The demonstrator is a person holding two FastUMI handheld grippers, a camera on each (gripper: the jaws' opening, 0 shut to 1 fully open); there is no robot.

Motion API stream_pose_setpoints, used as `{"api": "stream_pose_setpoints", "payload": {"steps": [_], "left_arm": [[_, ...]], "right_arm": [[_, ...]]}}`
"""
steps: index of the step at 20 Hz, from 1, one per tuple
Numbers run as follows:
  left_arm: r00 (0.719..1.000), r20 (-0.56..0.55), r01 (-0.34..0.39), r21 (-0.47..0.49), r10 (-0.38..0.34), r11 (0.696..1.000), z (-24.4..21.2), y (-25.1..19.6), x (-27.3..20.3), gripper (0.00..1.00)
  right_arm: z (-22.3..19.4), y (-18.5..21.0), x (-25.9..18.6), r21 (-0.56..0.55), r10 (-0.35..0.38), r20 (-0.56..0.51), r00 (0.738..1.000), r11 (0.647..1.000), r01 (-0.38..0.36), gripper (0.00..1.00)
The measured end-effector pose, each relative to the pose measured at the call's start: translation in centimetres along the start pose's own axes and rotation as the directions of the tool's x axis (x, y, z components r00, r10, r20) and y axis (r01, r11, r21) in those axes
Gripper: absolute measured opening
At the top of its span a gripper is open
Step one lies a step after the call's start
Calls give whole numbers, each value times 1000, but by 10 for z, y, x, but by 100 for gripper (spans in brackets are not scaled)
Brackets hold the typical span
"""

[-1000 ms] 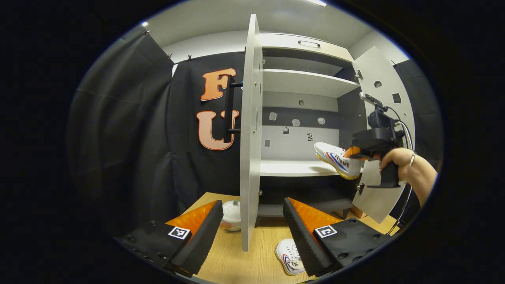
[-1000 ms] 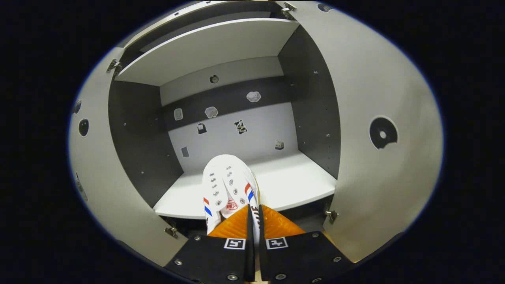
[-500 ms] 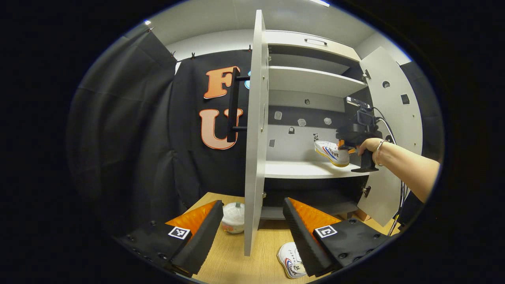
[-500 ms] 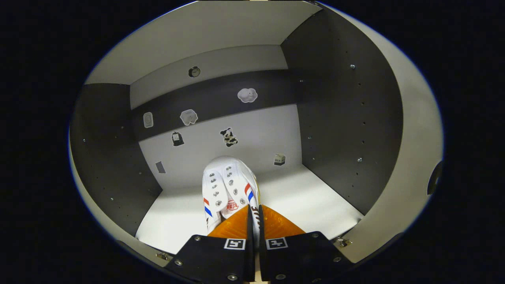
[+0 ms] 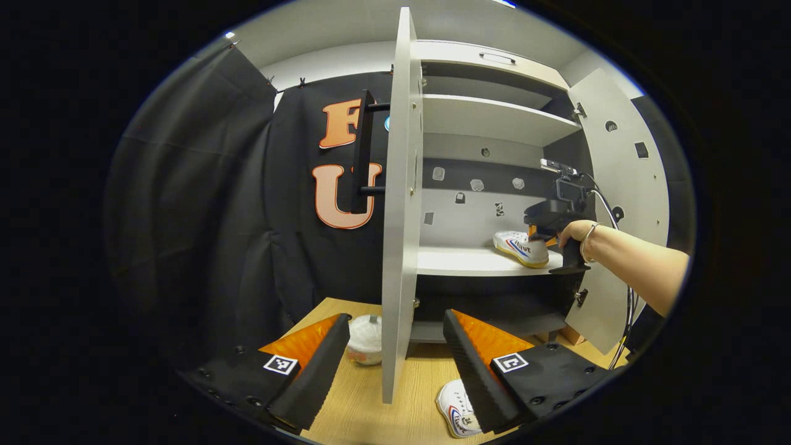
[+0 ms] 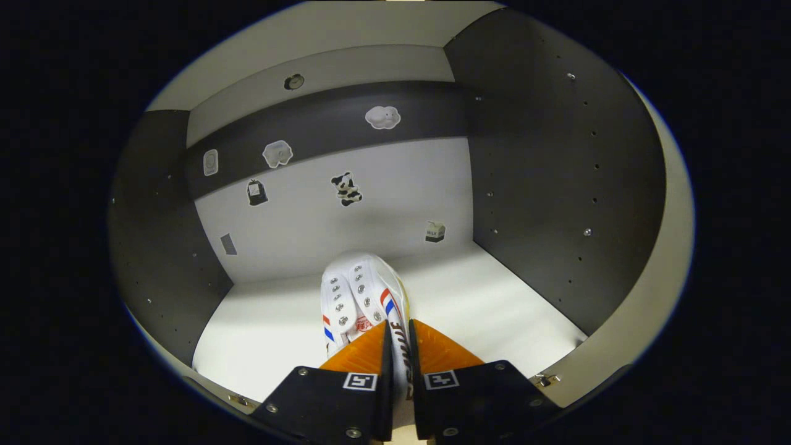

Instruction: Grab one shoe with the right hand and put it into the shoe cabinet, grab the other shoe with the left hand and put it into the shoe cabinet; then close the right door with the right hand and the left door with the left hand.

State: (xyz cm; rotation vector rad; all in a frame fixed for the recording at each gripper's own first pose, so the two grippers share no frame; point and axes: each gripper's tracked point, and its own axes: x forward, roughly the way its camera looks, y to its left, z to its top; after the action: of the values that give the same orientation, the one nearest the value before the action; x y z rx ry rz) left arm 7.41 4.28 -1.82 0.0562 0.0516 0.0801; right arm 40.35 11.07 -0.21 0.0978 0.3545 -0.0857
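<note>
Two shoes in play: one shoe [image 6: 361,296] sits on the cabinet [image 5: 494,117] shelf, my right gripper [image 6: 397,346] clamped on its side wall. The second shoe [image 5: 457,414] lies on the floor by my left gripper [image 5: 395,352], fingers spread wide, empty. Two doors, both open.

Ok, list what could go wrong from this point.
The right gripper pinches the shoe by one side only; opening while it seems tilted may tip it on the shelf. The other shoe lies close behind the left door's edge; the open left gripper could knock that door reaching in.
</note>
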Motion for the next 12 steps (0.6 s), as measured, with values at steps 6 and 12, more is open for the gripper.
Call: {"api": "stream_pose_setpoints", "payload": {"steps": [6,12], "left_arm": [[1000,1,-2,-5,2,1000,-3,-8,-8,99],[999,-23,31,-24,-32,999,-21,-25,-12,99]], "right_arm": [[18,-8,-48,-73,25,116,993,997,-17,27],[-5,-18,-131,-144,100,195,976,987,-73,48]]}}
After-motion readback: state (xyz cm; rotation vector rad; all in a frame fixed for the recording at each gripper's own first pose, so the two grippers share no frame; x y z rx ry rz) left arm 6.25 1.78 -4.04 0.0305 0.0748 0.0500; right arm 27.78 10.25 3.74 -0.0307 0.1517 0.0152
